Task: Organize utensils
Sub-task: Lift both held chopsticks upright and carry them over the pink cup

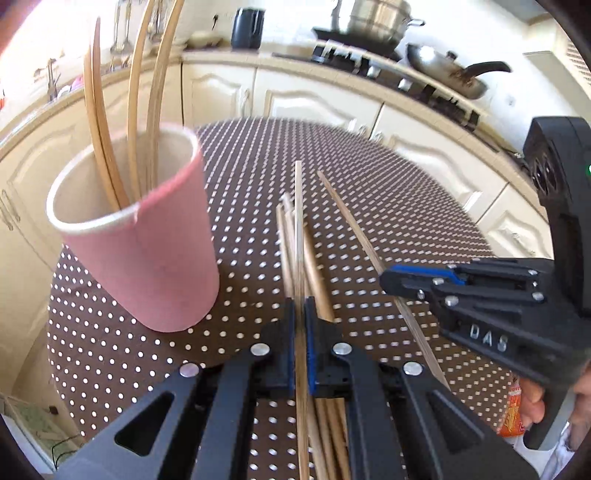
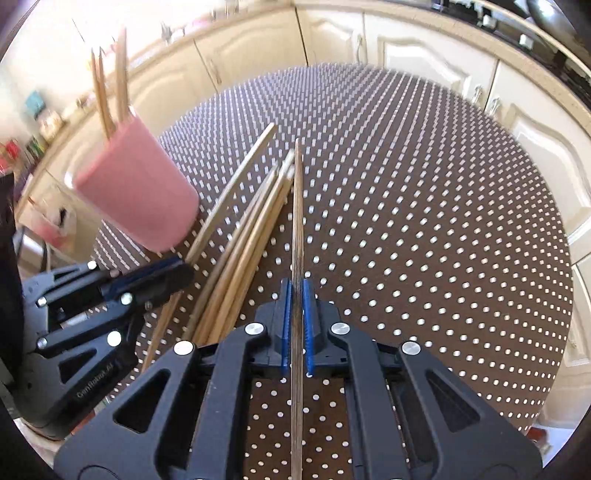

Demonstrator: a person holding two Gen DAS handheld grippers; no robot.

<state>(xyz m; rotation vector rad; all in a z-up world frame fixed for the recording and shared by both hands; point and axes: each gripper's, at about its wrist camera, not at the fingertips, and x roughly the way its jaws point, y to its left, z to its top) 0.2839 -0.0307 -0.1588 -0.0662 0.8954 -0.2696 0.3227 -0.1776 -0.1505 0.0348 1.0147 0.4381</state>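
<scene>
Pink cup (image 1: 147,251): paper by the look, matt outside, pale matt lining, rolled rim. Chopsticks (image 1: 110,122) standing in it: light wood, smooth, faint sheen. Loose chopsticks (image 2: 240,236) on the table: same pale wood; the one in the right gripper (image 2: 297,314) looks darker and grainier. Tablecloth (image 1: 369,206): brown, white-dotted, probably coated cloth, though blur hides its texture. Left gripper (image 1: 300,321): matt black plastic, ribbed blue pads, bright metal screws. Pot (image 1: 376,18): polished metal.

Each black claw (image 1: 300,325) (image 2: 296,317) has blue ribbed pads, silver round screws and triangular cut-outs; one bears "DAS".
</scene>
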